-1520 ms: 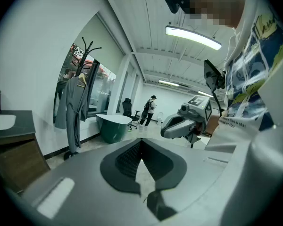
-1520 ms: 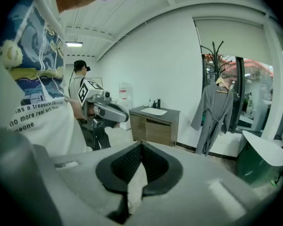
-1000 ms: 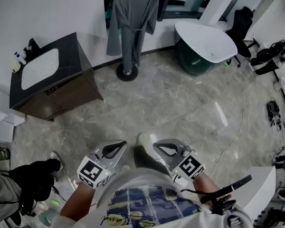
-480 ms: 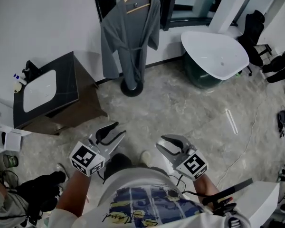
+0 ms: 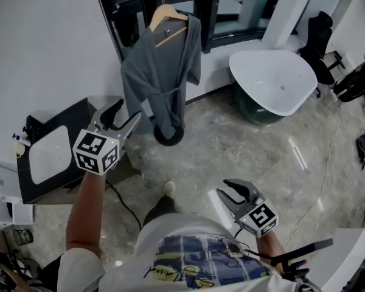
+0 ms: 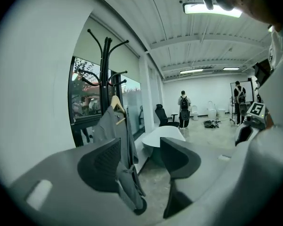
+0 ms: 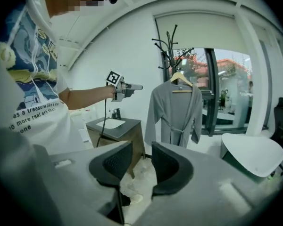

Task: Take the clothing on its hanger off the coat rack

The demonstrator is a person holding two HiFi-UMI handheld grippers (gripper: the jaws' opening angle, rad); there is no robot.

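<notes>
While the grey robe (image 5: 161, 84) hangs on its wooden hanger (image 5: 168, 24) from the coat rack (image 7: 171, 44), upper centre of the head view, nothing of the task is done. The left gripper (image 5: 125, 113) points toward it, well apart, jaws opening and empty. The right gripper (image 5: 224, 189), lower right, is likewise opening, empty. Approach, grasp and lift-off remain.

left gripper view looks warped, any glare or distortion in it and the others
Left gripper view: strong fisheye, dark corners, ceiling beams curve, the ceiling light blows out white. Right gripper view: same fisheye, the wall arcs overhead. Head view: milder lean, pale glare streak on the floor.
</notes>
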